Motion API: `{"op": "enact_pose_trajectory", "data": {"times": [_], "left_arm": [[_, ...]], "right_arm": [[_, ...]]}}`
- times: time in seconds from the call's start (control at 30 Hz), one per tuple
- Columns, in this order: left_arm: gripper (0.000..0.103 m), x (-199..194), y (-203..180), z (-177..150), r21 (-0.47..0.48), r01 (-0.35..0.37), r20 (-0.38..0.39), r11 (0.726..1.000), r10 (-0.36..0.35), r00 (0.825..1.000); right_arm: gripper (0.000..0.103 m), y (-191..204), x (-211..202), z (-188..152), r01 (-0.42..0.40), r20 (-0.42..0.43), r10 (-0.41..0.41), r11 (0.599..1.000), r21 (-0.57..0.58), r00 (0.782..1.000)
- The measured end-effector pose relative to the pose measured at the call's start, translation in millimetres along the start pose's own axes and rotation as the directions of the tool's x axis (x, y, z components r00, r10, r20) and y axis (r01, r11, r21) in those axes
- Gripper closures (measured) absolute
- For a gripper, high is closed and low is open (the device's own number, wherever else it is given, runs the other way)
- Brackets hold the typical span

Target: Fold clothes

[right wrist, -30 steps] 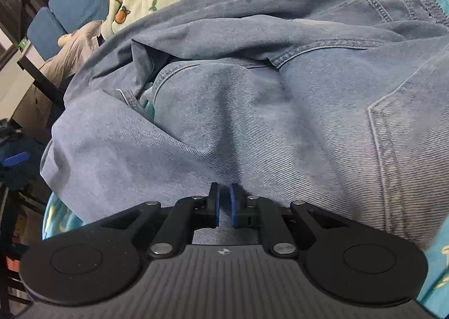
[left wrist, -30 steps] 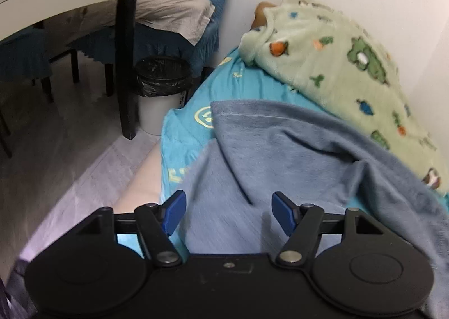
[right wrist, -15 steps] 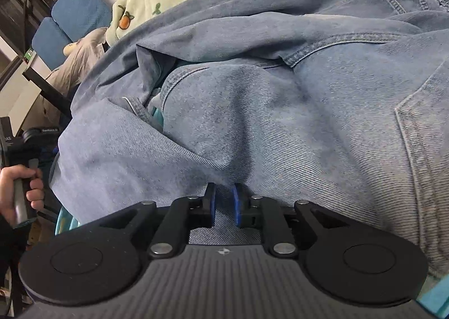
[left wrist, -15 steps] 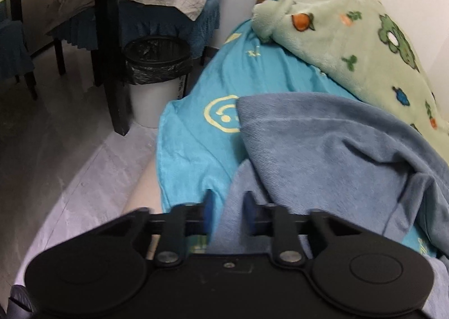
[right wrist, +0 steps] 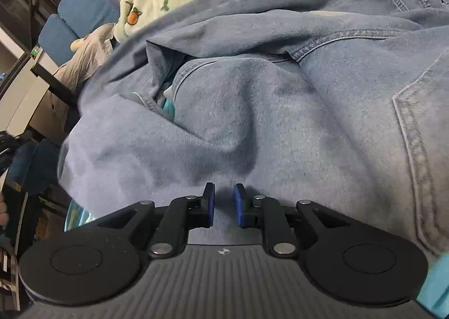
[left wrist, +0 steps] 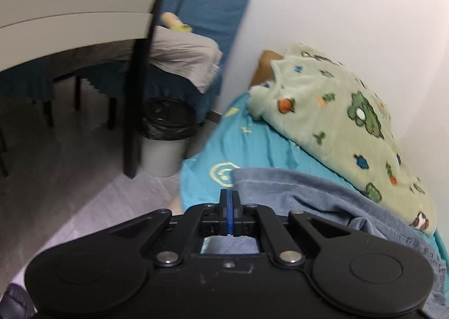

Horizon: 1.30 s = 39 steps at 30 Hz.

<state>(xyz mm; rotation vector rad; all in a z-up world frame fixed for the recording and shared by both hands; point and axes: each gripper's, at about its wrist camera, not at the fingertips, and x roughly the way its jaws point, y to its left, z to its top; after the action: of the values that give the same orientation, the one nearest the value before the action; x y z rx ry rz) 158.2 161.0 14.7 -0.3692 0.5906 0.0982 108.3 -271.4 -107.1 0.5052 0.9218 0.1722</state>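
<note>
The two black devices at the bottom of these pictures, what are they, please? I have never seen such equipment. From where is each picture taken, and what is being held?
They are hand-held grippers, one in each of a person's hands, each carrying a camera that looks along its two fingers. The left view shows the left gripper with jaws together, apparently pinching an edge of the blue jeans. The right view shows the right gripper, slightly open, over the same jeans. They lie on a turquoise sheet, beside a green patterned blanket.
</note>
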Motion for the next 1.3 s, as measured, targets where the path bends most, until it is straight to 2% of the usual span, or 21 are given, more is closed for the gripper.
{"op": "enact_pose_trajectory", "data": {"times": [0.13, 0.23, 0.27, 0.37, 0.47, 0.63, 0.77, 0.83, 0.93, 1.0, 1.07, 1.13, 1.3], "left_arm": [[0.103, -4, 12, -2, -0.001, 0.003, -0.07, 1.0, -0.003, 0.998], [0.097, 1, 18, -7, -0.029, 0.013, -0.1, 0.999, -0.016, 0.995], [0.092, 3, 19, -8, -0.041, 0.015, -0.11, 0.999, -0.02, 0.994], [0.061, 13, 13, -9, -0.015, 0.011, -0.109, 1.0, -0.013, 0.994], [0.056, 29, 5, -11, 0.044, 0.021, -0.099, 0.999, -0.016, 0.995], [0.056, 80, -4, -12, 0.115, 0.024, -0.165, 0.993, -0.004, 0.986], [0.057, 121, -4, -13, 0.117, 0.051, -0.215, 0.992, -0.024, 0.976], [0.058, 140, -3, -13, 0.099, 0.067, -0.259, 0.993, -0.039, 0.965], [0.066, 161, -2, -13, 0.061, 0.113, -0.309, 0.992, -0.088, 0.947], [0.082, 169, -6, -13, 0.089, 0.136, -0.322, 0.987, -0.101, 0.941], [0.096, 173, -11, -15, 0.126, 0.135, -0.327, 0.983, -0.087, 0.941], [0.101, 167, -13, -17, 0.126, 0.114, -0.316, 0.985, -0.069, 0.946], [0.101, 126, -30, -12, 0.18, 0.091, -0.226, 0.979, -0.049, 0.973]], "right_arm": [[0.085, -1, -6, 0, 0.0, -0.001, 0.0, 1.0, 0.001, 1.0], [0.085, -1, -10, -2, 0.0, 0.005, 0.0, 1.0, -0.005, 1.0], [0.085, 0, -11, -2, 0.0, 0.008, 0.0, 1.0, -0.008, 1.0], [0.084, -1, -12, 0, -0.008, 0.019, 0.008, 1.0, -0.004, 1.0], [0.083, 1, -9, 1, -0.012, 0.017, 0.012, 1.0, -0.006, 1.0], [0.08, 2, -2, 3, -0.026, 0.004, 0.026, 1.0, 0.006, 1.0], [0.079, 1, 4, 4, -0.033, -0.004, 0.033, 0.999, 0.015, 0.999], [0.078, 0, 7, 7, -0.032, -0.017, 0.032, 0.999, 0.01, 0.999], [0.078, -3, 6, 16, -0.01, 0.011, 0.01, 1.0, 0.013, 1.0], [0.078, -5, 7, 19, -0.004, 0.018, 0.003, 1.0, 0.019, 1.0], [0.078, -7, 10, 19, -0.005, 0.013, 0.005, 1.0, 0.028, 1.0], [0.078, -4, 13, 18, 0.007, 0.01, -0.007, 1.0, 0.009, 1.0], [0.078, -4, 9, 17, 0.008, 0.012, -0.008, 1.0, -0.001, 1.0]]}}
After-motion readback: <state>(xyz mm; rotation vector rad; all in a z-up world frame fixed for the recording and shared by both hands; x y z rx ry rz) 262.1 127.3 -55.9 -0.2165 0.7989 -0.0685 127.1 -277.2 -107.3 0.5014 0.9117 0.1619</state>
